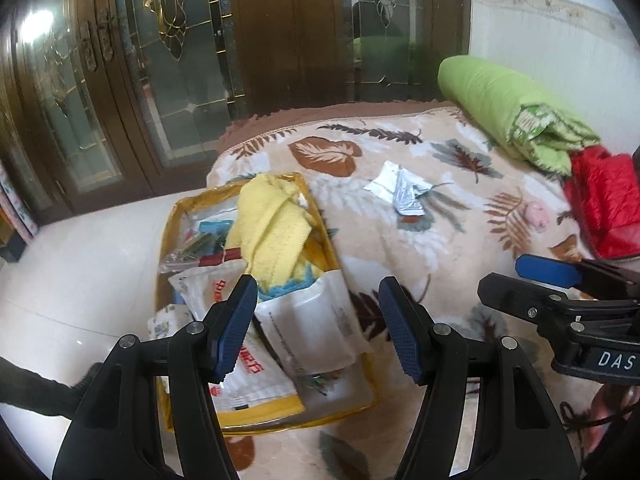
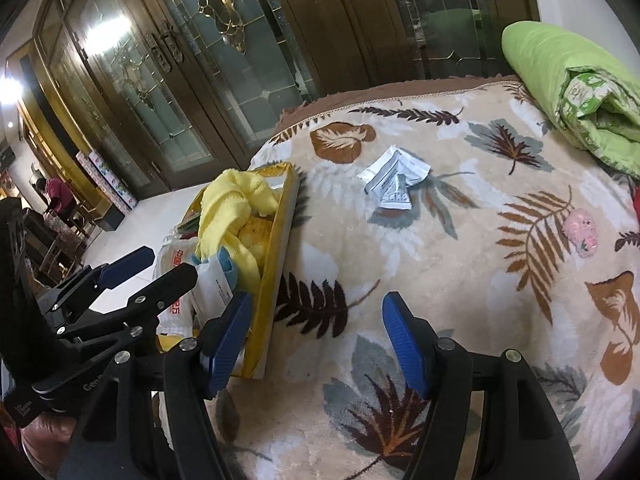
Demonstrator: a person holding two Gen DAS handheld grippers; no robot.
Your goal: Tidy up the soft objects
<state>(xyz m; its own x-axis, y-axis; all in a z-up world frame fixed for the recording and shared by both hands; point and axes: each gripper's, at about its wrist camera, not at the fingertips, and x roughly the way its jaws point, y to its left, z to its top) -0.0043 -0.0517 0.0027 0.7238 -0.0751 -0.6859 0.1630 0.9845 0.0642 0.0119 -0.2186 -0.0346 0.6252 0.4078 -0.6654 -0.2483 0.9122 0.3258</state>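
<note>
Red jacket [image 1: 608, 208] shows only from left (both claws released, empty).

Dark wood glass-door cabinets [image 1: 168, 80], pale tiled floor [image 1: 92, 248], white wall [image 1: 552, 52].

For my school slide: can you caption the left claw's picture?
Open left claw above a yellow storage bag holding a yellow towel on a leaf-patterned blanket.

Plush blanket [image 2: 460, 240] with leaf print is showing a fuzzy, matt pile. Yellow towel [image 1: 272, 220] is looking like nubby terry cloth. Storage bag [image 1: 280, 412] is displaying glossy clear plastic with yellow fabric trim. Crumpled packet [image 2: 394, 184] is appearing as creased paper or foil. Left gripper [image 1: 318, 328] is presenting matt black plastic, ribbed blue pads and metal pins. Cabinet [image 2: 304, 32] is gleaming: varnished wood, leaded glass.
</note>
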